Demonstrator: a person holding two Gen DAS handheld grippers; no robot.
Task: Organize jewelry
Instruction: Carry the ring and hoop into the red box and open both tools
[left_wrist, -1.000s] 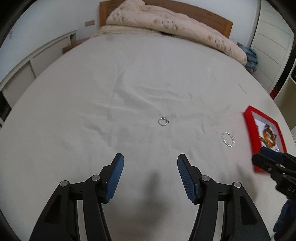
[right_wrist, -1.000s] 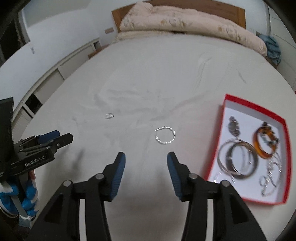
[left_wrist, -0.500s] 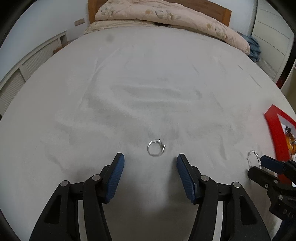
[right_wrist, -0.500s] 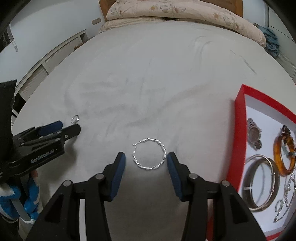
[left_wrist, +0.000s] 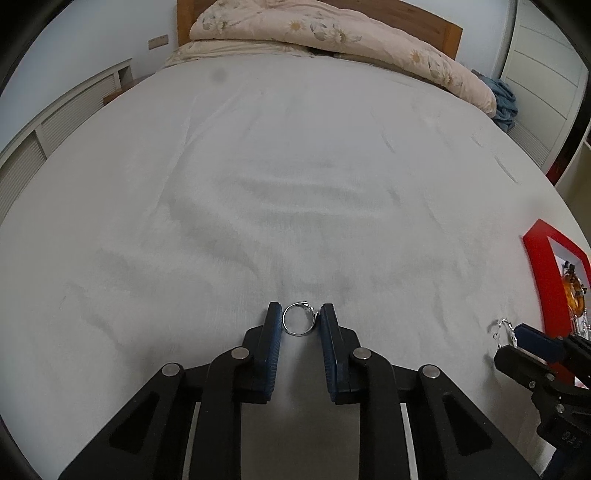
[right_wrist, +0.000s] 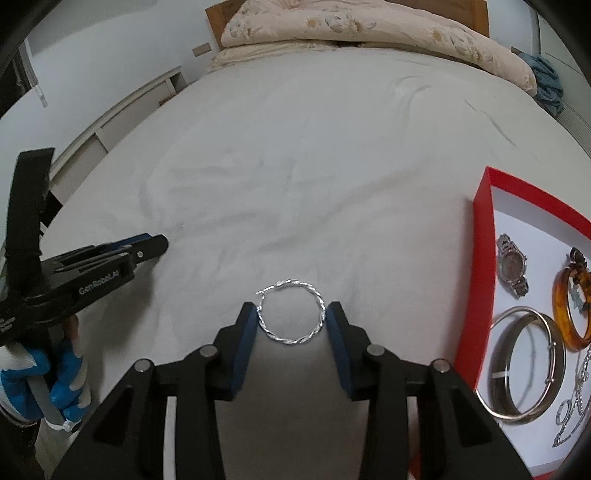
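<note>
Two grippers (left_wrist: 298, 325) (right_wrist: 291, 319) mid-bed (left_wrist: 295, 177), edges distant.

Two hand-held grippers: left (left_wrist: 299, 325), right (right_wrist: 291, 321). On the white bed (right_wrist: 314, 166): one small ring (left_wrist: 298, 320), one twisted silver hoop (right_wrist: 291, 312). One red tray (right_wrist: 484, 266) holds one watch (right_wrist: 511, 264), one silver bangle (right_wrist: 524, 363), one amber bangle (right_wrist: 565, 310).

Small silver ring (left_wrist: 298, 319) and twisted silver hoop (right_wrist: 291, 315) lie flat on bed sheet (left_wrist: 295, 177).
</note>
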